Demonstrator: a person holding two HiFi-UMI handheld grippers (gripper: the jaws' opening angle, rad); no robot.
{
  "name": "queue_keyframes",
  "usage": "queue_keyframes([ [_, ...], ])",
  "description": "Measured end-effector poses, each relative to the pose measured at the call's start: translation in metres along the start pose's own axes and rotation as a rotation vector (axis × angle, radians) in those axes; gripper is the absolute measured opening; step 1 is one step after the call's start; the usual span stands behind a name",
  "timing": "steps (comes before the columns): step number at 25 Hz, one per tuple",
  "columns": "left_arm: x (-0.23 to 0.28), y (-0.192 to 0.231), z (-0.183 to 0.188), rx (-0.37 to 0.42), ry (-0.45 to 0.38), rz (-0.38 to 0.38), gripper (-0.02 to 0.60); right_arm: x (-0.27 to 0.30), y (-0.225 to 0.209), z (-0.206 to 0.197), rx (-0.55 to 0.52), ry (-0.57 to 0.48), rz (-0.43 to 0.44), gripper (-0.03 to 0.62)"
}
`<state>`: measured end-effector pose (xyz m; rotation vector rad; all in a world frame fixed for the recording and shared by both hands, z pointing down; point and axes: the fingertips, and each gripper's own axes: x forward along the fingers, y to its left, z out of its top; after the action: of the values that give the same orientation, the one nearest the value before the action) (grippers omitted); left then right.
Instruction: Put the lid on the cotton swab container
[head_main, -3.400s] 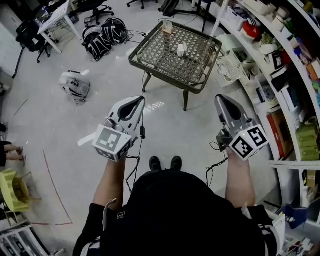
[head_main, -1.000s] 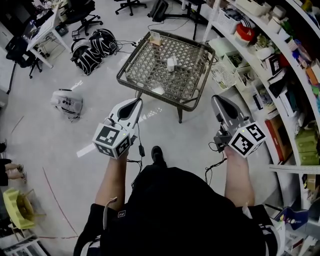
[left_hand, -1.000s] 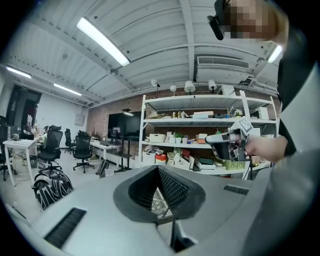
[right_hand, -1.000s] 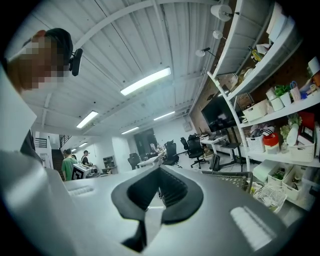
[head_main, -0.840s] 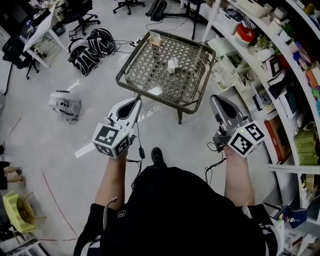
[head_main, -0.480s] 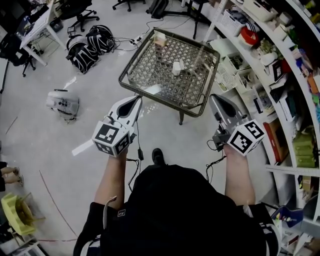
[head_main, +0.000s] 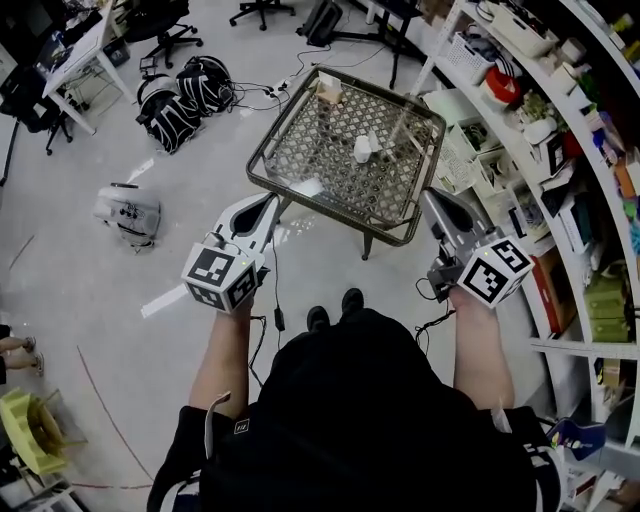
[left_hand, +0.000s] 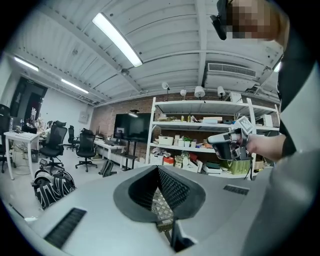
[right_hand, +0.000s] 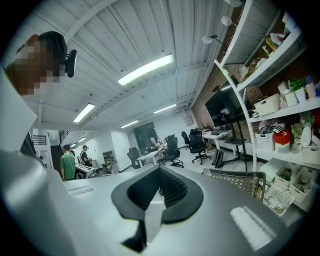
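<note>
The table (head_main: 310, 140) has been brought closer than a second ago, so the task is only being approached. The white container (head_main: 363, 148) is seen near the table's middle, untouched. The left gripper (head_main: 270, 198) and the right gripper (head_main: 432, 195) are closed on nothing, just short of the table's near edge.

On the lattice table (head_main: 330, 150) we see a small white thing (head_main: 362, 148) in the middle and a small beige thing (head_main: 328, 90) at the far corner; these 2 are too small to identify. The right edge cuts off the shelves (head_main: 565, 150).
</note>
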<state>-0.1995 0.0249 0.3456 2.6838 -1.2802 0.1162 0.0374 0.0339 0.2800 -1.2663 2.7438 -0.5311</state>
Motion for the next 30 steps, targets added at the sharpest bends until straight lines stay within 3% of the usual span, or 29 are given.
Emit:
queue_keyframes([
  [8,-0.001,0.019,0.007,-0.011,-0.019,0.041,0.006,0.028,-0.009,0.003,0.015,-0.003,0.032,0.011],
  [16,0.018,0.039,0.003,-0.021,0.018,0.093,0.006,0.062,-0.039,-0.003,0.072,0.018,0.077,0.011],
  [30,0.146,0.040,0.008,-0.015,0.097,0.088,0.006,0.102,-0.173,0.013,0.167,0.041,0.070,0.011],
])
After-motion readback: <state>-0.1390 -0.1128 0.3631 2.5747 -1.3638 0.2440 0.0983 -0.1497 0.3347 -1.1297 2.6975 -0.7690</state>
